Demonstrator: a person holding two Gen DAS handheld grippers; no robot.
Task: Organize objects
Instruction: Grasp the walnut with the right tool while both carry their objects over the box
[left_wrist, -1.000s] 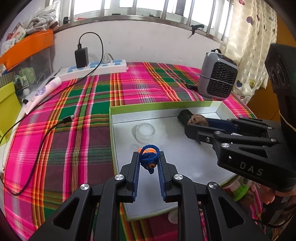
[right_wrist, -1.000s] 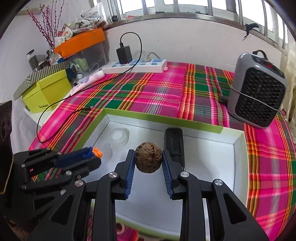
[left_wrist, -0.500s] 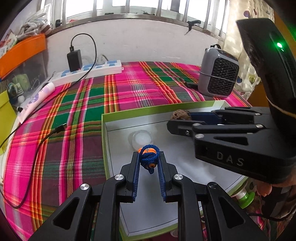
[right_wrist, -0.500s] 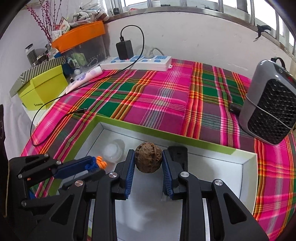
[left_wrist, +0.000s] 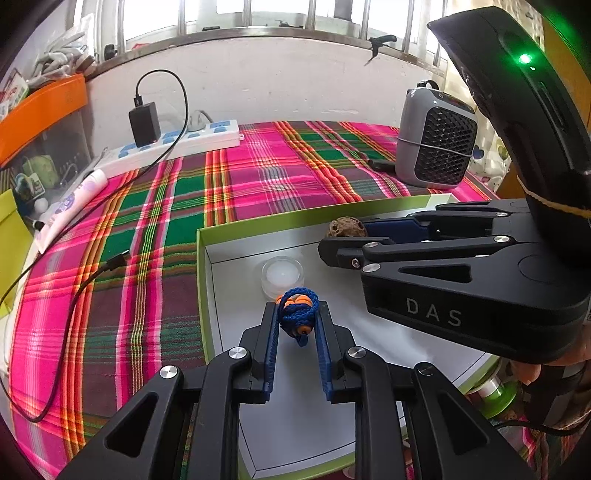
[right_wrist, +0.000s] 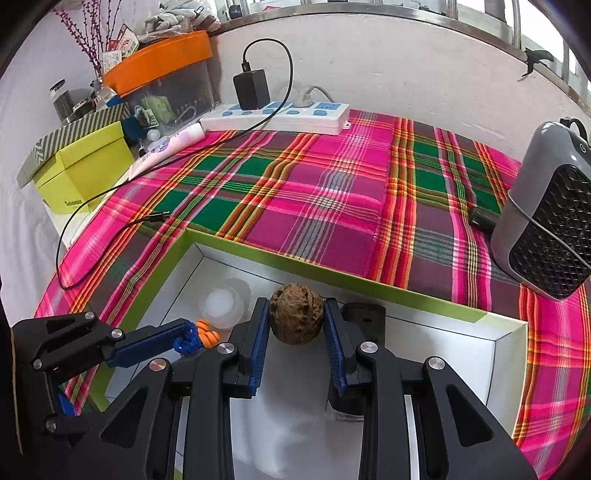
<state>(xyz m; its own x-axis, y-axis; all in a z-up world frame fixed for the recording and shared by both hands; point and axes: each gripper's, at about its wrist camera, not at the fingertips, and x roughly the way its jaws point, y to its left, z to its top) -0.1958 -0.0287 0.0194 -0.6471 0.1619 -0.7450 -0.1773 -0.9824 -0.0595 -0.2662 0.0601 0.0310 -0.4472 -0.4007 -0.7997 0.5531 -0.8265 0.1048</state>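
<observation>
The bench under its pink and green plaid cloth (right_wrist: 332, 192) fills most of my view. On it, toward six o'clock, lies the shallow green-rimmed tray (right_wrist: 332, 271) with a white floor. A grey heater (right_wrist: 546, 221) stands at three o'clock in my right view, and a white power strip (right_wrist: 280, 116) lies at twelve o'clock along the wall. My right gripper (right_wrist: 295, 314) hangs over the tray, its jaws partly closed and pressed on a brown walnut (right_wrist: 295, 314). Just behind the right finger, at one o'clock, a small black object (right_wrist: 364, 317) sits in the tray. At ten o'clock from the walnut stands a clear round container (right_wrist: 221, 304). My left gripper (left_wrist: 297, 321) has its jaws nearly shut, pinching a little bundle of blue cord with orange beads (left_wrist: 297, 317) over the tray's left part, just in front of that container.
</observation>
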